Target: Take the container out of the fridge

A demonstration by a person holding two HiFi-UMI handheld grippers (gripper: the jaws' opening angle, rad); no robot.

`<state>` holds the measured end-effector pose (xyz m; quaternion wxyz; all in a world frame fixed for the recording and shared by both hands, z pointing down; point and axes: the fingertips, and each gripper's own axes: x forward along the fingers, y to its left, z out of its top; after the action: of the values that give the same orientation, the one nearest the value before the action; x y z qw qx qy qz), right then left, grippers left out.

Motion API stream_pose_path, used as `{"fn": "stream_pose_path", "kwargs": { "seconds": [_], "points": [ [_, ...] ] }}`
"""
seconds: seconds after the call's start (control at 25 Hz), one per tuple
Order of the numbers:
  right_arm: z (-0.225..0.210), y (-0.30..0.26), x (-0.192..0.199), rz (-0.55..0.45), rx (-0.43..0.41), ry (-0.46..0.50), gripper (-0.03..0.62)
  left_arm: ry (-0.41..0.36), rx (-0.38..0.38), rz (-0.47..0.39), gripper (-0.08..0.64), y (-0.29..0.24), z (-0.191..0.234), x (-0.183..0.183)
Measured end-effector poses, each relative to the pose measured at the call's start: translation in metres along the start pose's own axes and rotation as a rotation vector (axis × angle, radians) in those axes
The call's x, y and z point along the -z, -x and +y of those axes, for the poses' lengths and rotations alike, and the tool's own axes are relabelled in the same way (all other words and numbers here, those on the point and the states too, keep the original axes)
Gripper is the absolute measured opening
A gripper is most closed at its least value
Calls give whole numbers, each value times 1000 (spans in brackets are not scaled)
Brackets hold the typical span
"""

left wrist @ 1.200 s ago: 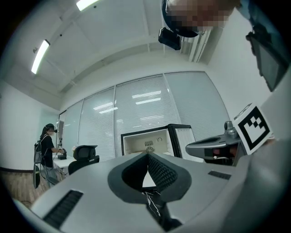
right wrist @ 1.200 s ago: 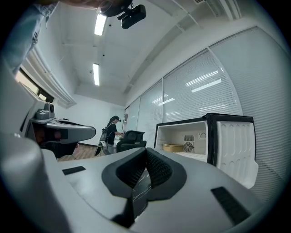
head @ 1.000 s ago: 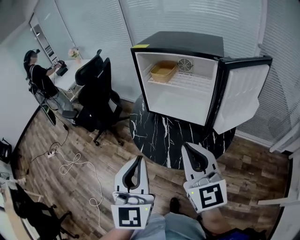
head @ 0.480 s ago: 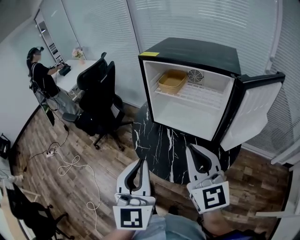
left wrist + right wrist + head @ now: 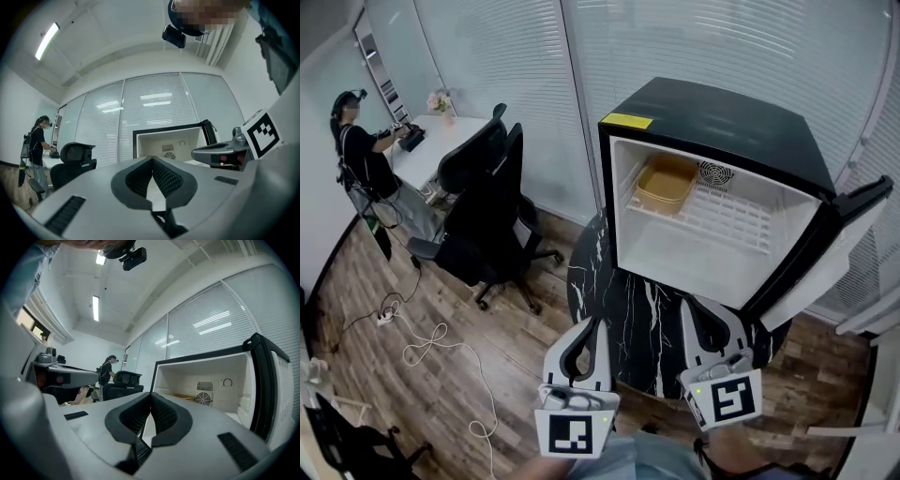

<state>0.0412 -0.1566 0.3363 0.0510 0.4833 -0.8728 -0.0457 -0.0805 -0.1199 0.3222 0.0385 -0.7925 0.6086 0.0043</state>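
Now the tan container [image 5: 666,183] sits upright, mouth up, on the wire shelf [image 5: 727,220] in the back left corner of the open fridge [image 5: 722,117], just beside the fan [image 5: 715,172]. Its sides look nearly equal, so I cannot tell a long axis. The left gripper [image 5: 589,325] and right gripper [image 5: 694,305] hang before the fridge above the black marbled table [image 5: 600,291], each with jaws pressed together on nothing.

The left gripper [image 5: 587,326] and right gripper [image 5: 697,307] sit side by side at the near edge, both pointing level. Each has its jaws together, nothing between them
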Motion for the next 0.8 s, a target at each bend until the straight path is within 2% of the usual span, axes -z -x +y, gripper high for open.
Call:
{"fn": "stream_pose_path", "kwargs": {
  "seconds": [0.4, 0.6, 0.8],
  "points": [
    [-10, -90, -32, -17, 122, 57, 14, 33, 140, -73, 14, -88, 65, -15],
    [-18, -112, -56, -85, 201, 122, 14, 57, 205, -120, 14, -118, 76, -23],
    [-30, -115, -67, -91, 245, 146, 18, 42, 264, -124, 14, -133, 70, -29]
  ]
}}
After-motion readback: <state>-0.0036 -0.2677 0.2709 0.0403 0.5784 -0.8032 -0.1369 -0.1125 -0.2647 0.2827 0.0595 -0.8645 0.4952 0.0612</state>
